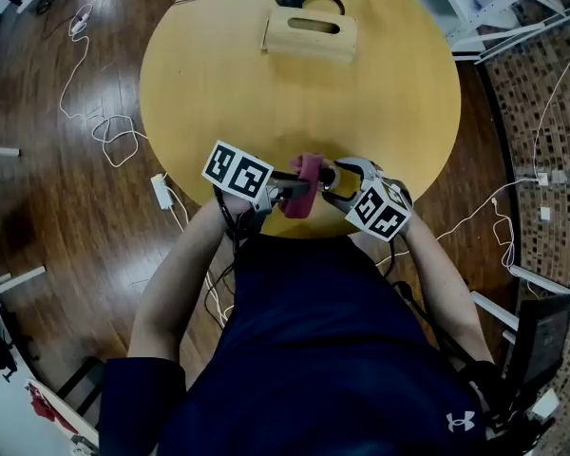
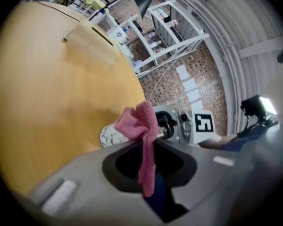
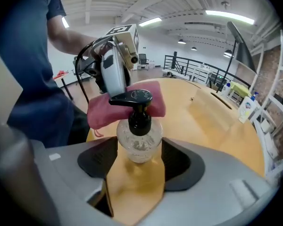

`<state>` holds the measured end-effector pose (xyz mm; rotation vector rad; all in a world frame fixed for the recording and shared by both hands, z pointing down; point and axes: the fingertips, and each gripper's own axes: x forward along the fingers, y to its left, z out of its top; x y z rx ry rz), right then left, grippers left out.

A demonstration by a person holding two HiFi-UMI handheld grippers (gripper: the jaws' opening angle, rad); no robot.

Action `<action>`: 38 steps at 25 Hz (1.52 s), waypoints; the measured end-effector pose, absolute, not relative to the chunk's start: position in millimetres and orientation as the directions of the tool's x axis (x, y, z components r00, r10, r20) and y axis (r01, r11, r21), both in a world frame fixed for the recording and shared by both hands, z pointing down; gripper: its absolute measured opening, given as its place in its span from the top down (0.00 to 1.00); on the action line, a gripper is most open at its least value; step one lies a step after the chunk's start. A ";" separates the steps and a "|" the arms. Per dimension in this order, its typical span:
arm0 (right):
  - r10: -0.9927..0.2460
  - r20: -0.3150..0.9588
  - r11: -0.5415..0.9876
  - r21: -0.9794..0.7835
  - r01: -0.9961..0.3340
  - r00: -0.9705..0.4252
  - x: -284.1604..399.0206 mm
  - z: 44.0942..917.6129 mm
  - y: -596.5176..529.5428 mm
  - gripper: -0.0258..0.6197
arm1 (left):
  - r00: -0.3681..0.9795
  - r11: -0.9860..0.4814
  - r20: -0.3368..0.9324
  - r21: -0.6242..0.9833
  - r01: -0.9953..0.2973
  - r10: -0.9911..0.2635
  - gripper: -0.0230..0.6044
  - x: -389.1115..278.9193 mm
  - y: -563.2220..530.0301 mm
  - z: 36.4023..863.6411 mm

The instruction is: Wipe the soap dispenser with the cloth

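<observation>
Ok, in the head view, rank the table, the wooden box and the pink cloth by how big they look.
1. table, by far
2. wooden box
3. pink cloth, though it is bunched and partly hidden

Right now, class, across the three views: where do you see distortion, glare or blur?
Head view: wide lens bulges the round table, floor sheen at left. Left gripper view: dark corners, cloth fairly sharp, shelving bent. Right gripper view: ceiling lights glare, soap dispenser sharp.

R gripper (image 3: 139, 163) jaws clamp clear round soap dispenser w/ black pump (image 3: 139, 140), upright over tan wooden table (image 3: 212, 140). Pink cloth (image 3: 101, 112) touches pump head from behind, in L gripper (image 3: 115, 91).
</observation>
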<state>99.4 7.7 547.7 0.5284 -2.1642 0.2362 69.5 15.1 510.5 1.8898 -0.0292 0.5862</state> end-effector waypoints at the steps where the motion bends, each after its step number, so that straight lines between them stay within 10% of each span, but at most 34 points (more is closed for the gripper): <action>1: -0.260 0.803 0.909 0.015 -0.417 -0.537 99.5 548.3 7.8 0.50 | 0.862 -0.410 0.417 0.868 -0.282 0.289 0.87 67.3 26.1 511.6; 6: -0.181 0.829 0.954 0.016 -0.301 -0.529 102.0 546.6 6.8 0.48 | 0.880 -0.452 0.426 0.840 -0.299 0.211 0.87 60.3 21.9 505.3; 10: -0.262 0.747 0.827 -0.152 -0.541 -0.611 101.5 535.3 8.4 0.48 | 0.893 -0.422 0.449 0.814 -0.400 0.020 0.87 62.2 -29.4 504.1; 15: -0.324 0.798 0.797 -0.059 -0.601 -0.508 92.4 538.1 6.8 0.47 | 0.868 -0.459 0.479 0.805 -0.376 0.130 0.87 74.2 -10.9 512.3; 24: -0.142 0.809 0.956 -0.038 -0.292 -0.571 89.5 539.5 7.4 0.48 | 0.810 -0.497 0.510 0.803 -0.328 0.290 0.87 64.2 35.7 515.4; 28: -0.251 0.796 0.874 -0.057 -0.482 -0.550 88.7 539.0 7.1 0.40 | 0.886 -0.428 0.460 0.814 -0.392 0.064 0.87 64.4 -12.0 507.2; 32: -0.329 0.791 0.753 -0.110 -0.649 -0.516 85.8 548.1 16.6 0.39 | 0.874 -0.433 0.471 0.817 -0.381 0.119 0.87 74.5 -12.9 514.1; 38: -0.175 0.790 0.930 -0.063 -0.363 -0.587 82.9 542.8 15.7 0.48 | 0.837 -0.460 0.488 0.820 -0.341 0.248 0.87 65.1 15.4 511.7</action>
